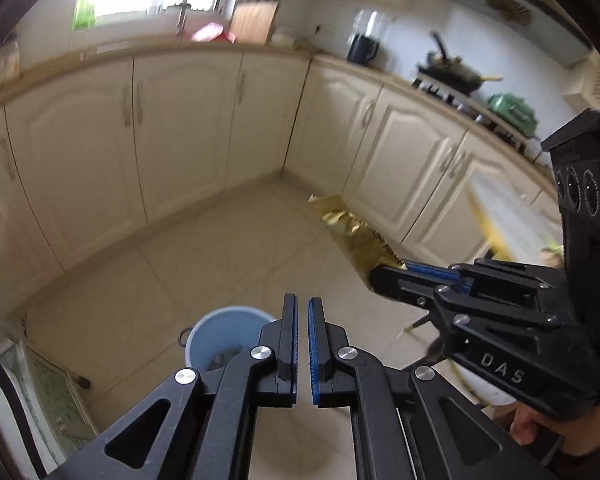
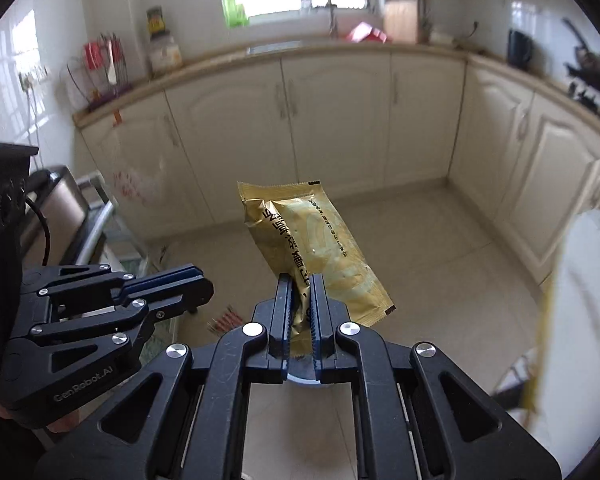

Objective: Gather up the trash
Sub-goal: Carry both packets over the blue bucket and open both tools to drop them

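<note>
My right gripper (image 2: 301, 280) is shut on a crumpled gold snack wrapper (image 2: 320, 240) and holds it in the air above the kitchen floor. The wrapper (image 1: 352, 228) and the right gripper (image 1: 384, 272) also show in the left wrist view, at the right. My left gripper (image 1: 302, 304) is shut and empty, its jaws nearly touching. It hovers above a light blue bucket (image 1: 224, 336) on the floor, which has some dark rubbish inside. The left gripper (image 2: 196, 284) shows at the left of the right wrist view. A sliver of the bucket rim (image 2: 300, 380) shows under the right jaws.
Cream kitchen cabinets (image 1: 188, 128) wrap the corner behind. A white table edge (image 2: 580, 320) is at the right. A metal rack and appliance (image 2: 72, 216) stand at the left. Small red sticks (image 2: 228, 320) lie on the tiled floor (image 1: 220, 248).
</note>
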Motion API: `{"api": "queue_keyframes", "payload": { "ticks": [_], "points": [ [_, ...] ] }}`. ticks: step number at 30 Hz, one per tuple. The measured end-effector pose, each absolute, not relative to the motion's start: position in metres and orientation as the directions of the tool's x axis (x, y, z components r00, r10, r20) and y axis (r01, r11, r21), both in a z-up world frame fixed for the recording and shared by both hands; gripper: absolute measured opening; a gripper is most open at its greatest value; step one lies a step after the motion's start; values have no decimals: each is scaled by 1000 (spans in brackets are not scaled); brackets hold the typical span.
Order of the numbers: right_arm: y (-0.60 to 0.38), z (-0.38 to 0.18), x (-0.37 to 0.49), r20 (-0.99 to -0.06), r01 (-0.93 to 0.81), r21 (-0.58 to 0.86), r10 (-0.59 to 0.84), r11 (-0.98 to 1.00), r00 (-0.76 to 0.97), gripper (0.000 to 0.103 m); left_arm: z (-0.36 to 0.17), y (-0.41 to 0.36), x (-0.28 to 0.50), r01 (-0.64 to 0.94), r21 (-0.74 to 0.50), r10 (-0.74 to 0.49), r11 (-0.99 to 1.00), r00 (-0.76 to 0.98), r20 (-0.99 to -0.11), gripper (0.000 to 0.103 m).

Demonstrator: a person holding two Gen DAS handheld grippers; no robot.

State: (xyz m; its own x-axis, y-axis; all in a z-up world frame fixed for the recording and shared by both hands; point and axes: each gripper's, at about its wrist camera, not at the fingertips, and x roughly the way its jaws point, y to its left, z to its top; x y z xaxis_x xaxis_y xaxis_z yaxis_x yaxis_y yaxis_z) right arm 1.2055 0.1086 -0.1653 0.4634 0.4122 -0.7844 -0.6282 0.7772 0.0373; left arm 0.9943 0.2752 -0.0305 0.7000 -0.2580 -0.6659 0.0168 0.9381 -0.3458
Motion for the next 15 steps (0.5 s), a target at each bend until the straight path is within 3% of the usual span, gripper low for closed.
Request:
{"api": "queue_keyframes", "payload": {
  "ticks": [8, 15],
  "points": [
    [142, -329, 1277, -918, -603, 122, 321, 788, 234, 9, -132, 323, 1051, -52, -407, -309, 912, 564, -766, 1],
    [145, -406, 1304, -941, -598, 166, 307, 784, 141, 9, -181, 333, 1078, -89, -350, -259, 933, 509, -821, 1]
  ]
}}
